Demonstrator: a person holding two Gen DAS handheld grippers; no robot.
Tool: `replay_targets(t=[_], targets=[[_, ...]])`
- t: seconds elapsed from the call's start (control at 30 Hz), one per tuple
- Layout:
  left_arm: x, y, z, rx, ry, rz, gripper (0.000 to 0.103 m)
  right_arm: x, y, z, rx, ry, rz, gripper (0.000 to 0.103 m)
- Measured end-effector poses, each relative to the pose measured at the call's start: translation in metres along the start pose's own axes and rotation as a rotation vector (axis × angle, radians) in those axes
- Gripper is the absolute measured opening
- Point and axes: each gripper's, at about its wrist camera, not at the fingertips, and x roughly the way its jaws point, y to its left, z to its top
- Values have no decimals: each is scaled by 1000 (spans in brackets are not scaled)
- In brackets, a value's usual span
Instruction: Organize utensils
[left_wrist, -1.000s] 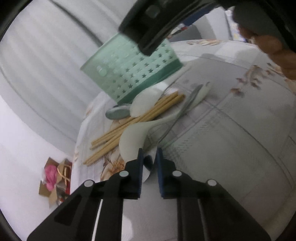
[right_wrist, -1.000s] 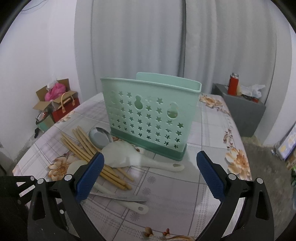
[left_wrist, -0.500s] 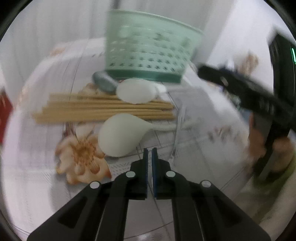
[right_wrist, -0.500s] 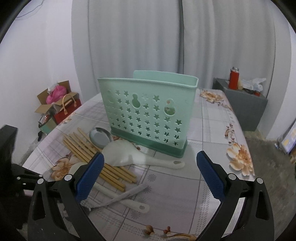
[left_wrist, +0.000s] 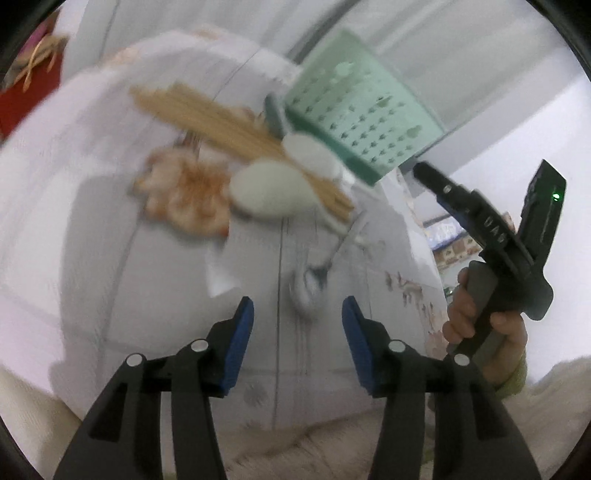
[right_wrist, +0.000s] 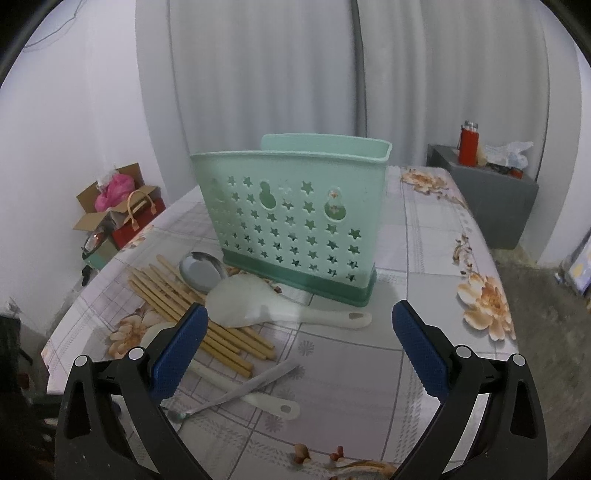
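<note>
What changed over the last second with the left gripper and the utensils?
The left gripper went from nearly shut to wide open and swung round; the small metal spoon now lies on the table just ahead of its fingers, which hold nothing. The right gripper stayed open and empty. The green holder, chopsticks and white rice paddle did not move.

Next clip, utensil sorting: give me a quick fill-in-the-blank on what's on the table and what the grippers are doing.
1. The utensil holder is ____ in colour.
2. The left gripper has its jaws ____.
3. The chopsticks lie on the ____, not in the holder.
4. The right gripper holds ____.

Missing words: green; open; table; nothing
</note>
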Motion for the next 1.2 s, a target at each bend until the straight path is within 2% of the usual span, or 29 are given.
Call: replay_targets(t=[0.13,0.3,0.47,0.63,0.77,0.87,0.9,0.97,1.03,1.17,1.2], targets=[[3,-5,-5,-44,6,-19,42,-3,-3,-1,8,-6,-3,95],[9,7,5,-171,-3,-65,31,-6,-4,-2,16,-10,-3,95],[10,4,6,-156,6,-12,7,-7,-3,-4,13,-8,-4,95],[6,5,10,-104,-12,45,2,-8,-1,-5,4,-8,-6,95],[-5,26,18,-129,-71,91,5,-7,-1,-5,9,0,-3,95],[-18,39,20,-139,-144,167,8,-5,-1,-6,13,12,4,95],[-23,43,19,-158,-165,159,12,-4,-1,-6,12,13,3,95],[-29,46,14,-193,-185,129,29,-3,-1,-7,10,14,-1,95],[-34,43,5,-196,-196,117,32,-1,-2,-7,15,22,1,95],[-29,34,-7,-170,-173,142,33,4,-1,-9,21,34,2,95],[-27,29,-7,-156,-187,157,33,5,-1,-9,21,38,4,95]])
